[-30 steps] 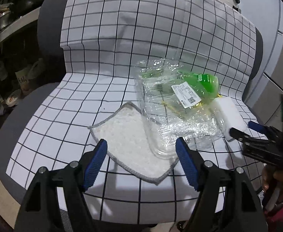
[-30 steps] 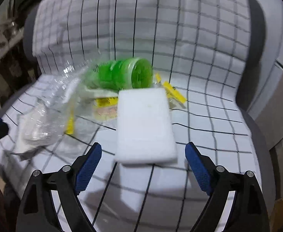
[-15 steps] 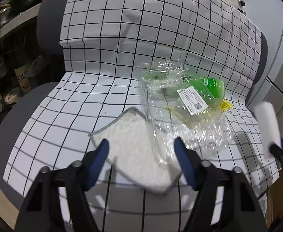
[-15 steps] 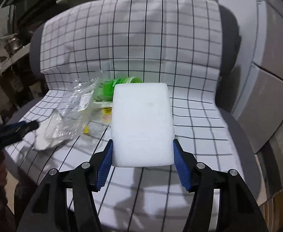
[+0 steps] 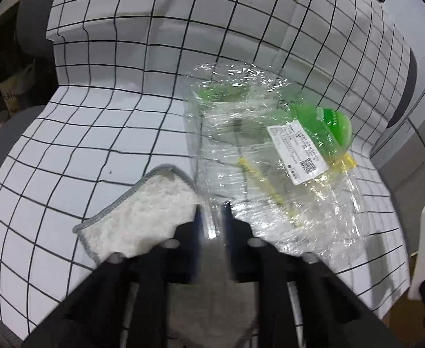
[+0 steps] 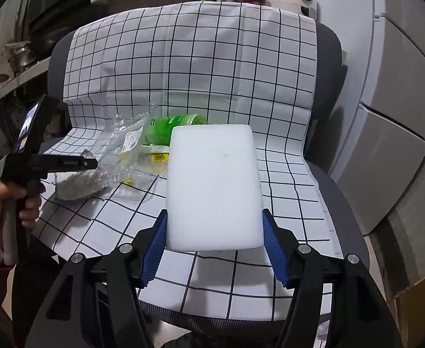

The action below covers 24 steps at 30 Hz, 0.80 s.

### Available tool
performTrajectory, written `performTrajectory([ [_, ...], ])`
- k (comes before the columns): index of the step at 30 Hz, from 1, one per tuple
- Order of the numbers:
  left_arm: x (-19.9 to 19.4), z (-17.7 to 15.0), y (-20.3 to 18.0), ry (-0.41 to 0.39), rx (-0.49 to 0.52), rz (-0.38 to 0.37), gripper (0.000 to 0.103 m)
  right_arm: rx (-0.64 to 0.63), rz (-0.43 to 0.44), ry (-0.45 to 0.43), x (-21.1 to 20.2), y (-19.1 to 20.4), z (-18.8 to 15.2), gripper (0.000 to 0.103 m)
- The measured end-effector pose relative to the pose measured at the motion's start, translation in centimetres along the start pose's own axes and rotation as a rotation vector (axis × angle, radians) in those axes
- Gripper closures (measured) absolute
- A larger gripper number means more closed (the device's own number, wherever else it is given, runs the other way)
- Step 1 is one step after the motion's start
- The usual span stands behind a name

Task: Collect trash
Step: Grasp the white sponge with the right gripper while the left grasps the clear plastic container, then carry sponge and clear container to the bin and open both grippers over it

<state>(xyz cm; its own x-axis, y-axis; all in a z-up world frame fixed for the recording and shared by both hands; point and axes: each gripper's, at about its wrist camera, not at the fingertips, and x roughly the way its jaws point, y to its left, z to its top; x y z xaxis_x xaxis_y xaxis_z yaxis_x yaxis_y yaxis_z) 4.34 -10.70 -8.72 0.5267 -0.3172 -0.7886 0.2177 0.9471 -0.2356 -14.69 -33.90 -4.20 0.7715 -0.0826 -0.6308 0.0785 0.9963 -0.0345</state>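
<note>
The right gripper (image 6: 214, 242) is clamped on a white sponge (image 6: 214, 185), held above the chair's front edge. The left gripper (image 5: 212, 217) pinches the near edge of a clear plastic bag (image 5: 267, 171) mid-seat, beside a white cloth (image 5: 143, 214). A green bottle (image 6: 172, 126) lies behind, toward the checked cover's (image 6: 201, 66) backrest fold.

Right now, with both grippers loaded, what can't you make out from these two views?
- Left gripper: left wrist view, fingertips motion-blurred; grip on the clear plastic bag unclear.
- Green bottle: crinkled bag hides it; the white sponge hides part in right wrist view.
- Bag label: print too small.
- White cloth: near edge behind the gripper.
</note>
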Motion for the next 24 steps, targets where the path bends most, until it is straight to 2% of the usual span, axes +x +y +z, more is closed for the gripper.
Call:
performTrajectory([
  [1, -0.5, 0.1, -0.2, -0.015, 0.003, -0.012, 0.096, 0.002, 0.000, -0.005, -0.2, 0.0, 0.0, 0.040],
  [4, -4.5, -0.1, -1.3, -0.140, 0.039, -0.021, 0.099, 0.016, 0.005, -0.040, -1.5, -0.3, 0.1, 0.040],
  [7, -7.8, -0.6, -2.3, -0.195, 0.051, -0.071, 0.099, 0.034, 0.014, -0.071, -2.9, -0.7, 0.3, 0.040],
  [10, -11.3, -2.0, -3.9, -0.264, 0.096, -0.071, 0.099, 0.062, 0.031, -0.097, -4.5, -1.3, 0.4, 0.040],
  [13, -13.5, -4.2, -6.1, -0.281, 0.150, -0.070, 0.099, 0.087, 0.023, -0.113, -6.1, -2.1, 0.1, 0.041],
  [18, -14.0, -7.7, -10.0, -0.254, 0.246, -0.083, 0.099, 0.149, -0.029, -0.114, -8.7, -4.8, -1.3, 0.040],
  [24, -13.2, -11.3, -15.1, -0.189, 0.364, -0.195, 0.099, 0.248, -0.156, -0.104, -12.4, -9.5, -4.3, 0.040],
])
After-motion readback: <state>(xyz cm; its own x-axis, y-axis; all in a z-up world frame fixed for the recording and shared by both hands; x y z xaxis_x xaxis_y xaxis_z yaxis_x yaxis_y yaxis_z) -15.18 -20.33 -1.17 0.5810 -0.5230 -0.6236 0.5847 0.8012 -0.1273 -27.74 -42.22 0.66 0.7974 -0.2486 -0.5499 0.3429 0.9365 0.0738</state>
